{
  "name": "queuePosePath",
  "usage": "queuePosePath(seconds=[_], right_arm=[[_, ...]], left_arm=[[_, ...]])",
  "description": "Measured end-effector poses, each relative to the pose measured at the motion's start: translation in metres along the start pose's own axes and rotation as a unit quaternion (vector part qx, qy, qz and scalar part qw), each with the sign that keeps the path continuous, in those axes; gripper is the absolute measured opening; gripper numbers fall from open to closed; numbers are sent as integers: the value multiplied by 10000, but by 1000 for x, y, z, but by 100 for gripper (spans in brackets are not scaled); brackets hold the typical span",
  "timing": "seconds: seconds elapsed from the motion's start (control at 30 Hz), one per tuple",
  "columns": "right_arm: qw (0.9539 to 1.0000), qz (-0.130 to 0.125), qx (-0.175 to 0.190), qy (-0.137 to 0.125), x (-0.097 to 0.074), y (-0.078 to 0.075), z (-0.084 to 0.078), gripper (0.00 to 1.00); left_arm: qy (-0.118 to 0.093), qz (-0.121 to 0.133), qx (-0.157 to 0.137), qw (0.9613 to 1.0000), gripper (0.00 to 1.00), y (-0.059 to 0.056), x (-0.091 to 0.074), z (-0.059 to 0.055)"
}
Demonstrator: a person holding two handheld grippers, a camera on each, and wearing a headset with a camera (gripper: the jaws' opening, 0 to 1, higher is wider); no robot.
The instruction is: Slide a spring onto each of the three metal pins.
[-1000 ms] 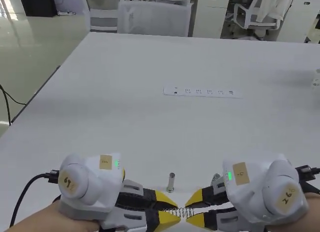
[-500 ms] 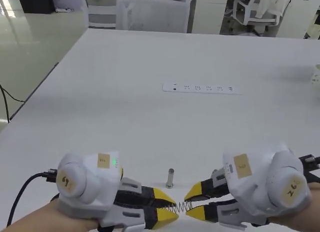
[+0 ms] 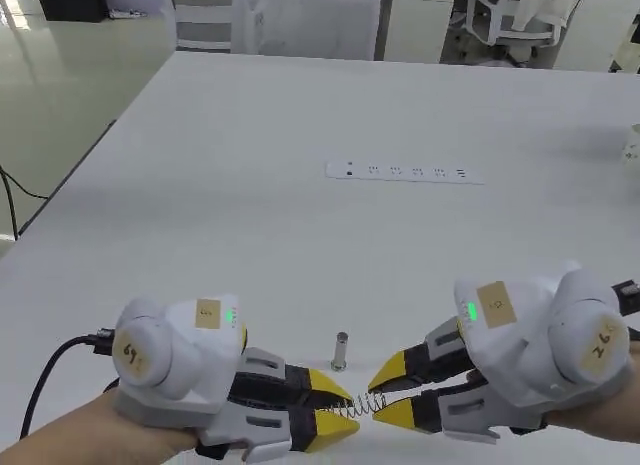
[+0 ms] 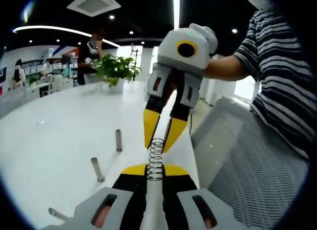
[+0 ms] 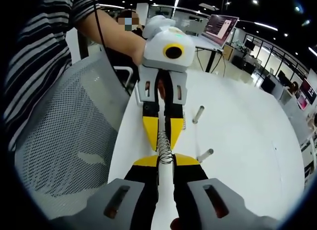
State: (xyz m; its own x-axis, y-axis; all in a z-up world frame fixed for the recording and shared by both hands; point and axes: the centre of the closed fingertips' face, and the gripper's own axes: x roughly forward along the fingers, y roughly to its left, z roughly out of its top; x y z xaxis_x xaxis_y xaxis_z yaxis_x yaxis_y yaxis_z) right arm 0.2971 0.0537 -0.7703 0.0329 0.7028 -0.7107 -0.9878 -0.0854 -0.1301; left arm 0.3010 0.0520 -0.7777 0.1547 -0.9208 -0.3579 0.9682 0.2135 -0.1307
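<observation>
On the tabletop (image 3: pixel 250 245), near edge: you are holding both hand-held grippers tip to tip, with one spring between them.
Left hand-held gripper (image 3: pixel 350 415): its yellow-tipped jaws are clamping one end of the spring, and your hand is wrapping around the white body behind them.
Right hand-held gripper (image 3: pixel 373 403): its jaws are pinching the other end of the same spring and pointing straight at the left one.
Spring (image 4: pixel 155 158): it is bridging the short gap between the two pairs of tips, and its coils are showing in that gap.
Bare pin (image 4: pixel 97 169): it is standing upright on the tabletop, near your left jaws and off to the side away from you.
Ribbed pin (image 4: pixel 119 140): it is standing a little farther along. Its sides are looking coiled, but it is too small for you to tell if a spring is on it.
Low pin (image 4: pixel 57 213): it is showing at the picture's edge, and you cannot tell whether it is upright or leaning.
Power strip (image 3: pixel 405 172): it is lying flat, well beyond the grippers, towards the middle of the tabletop.
Mesh chair (image 5: pixel 64 141): it is sitting just beside the tabletop edge, under your striped sleeve (image 5: pixel 44 37).
</observation>
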Motion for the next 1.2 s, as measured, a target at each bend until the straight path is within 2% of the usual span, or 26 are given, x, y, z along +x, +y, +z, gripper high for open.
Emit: queuePosePath(seconds=[0.23, 0.3, 0.63, 0.83, 0.93, 1.2], right_arm=[[9999, 54, -107, 60, -1, 1, 2, 7], [9999, 76, -108, -28, -2, 1, 6, 7], [9997, 93, -188, -91, -3, 3, 14, 7], [9993, 137, -4, -340, -2, 3, 25, 7], [9992, 131, -32, -367, 0, 4, 29, 7], [9982, -49, -232, -552, 8, 1, 45, 8]], left_arm=[[4, 15, -101, 9999, 3, 0, 1, -1], [34, 51, -226, 9997, 4, 1, 2, -2], [46, 88, -64, 9999, 4, 1, 3, -3], [60, 101, -14, 9999, 4, 1, 6, -3], [91, 122, 7, 9999, 4, 1, 7, -4], [69, 188, 30, 9998, 4, 5, 8, -1]])
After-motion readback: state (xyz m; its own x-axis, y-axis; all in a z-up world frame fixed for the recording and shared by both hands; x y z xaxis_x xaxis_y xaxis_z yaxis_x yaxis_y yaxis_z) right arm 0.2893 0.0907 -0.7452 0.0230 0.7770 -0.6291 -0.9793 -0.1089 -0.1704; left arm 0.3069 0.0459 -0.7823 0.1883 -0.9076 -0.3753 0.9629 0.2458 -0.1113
